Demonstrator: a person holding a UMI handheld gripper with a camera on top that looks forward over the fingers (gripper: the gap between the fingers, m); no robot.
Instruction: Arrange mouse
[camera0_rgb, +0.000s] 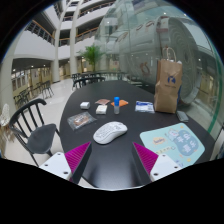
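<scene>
White computer mouse (110, 132) on dark desk (118, 165), just ahead of claw (112, 160) | claw released, empty | approach step | next: advance, straddle mouse, close.

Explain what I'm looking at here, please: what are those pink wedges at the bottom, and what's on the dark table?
This is one wide-angle camera riding on a hand-held gripper that a person carries. The pink wedges are pads on its two fingers, which stand open and hold nothing. Just ahead of them on the round dark table lies a white mouse, with a pale patterned mouse mat beside it. Beyond them stand a brown paper bag and several small items too tiny to name. A black chair sits alongside.
</scene>
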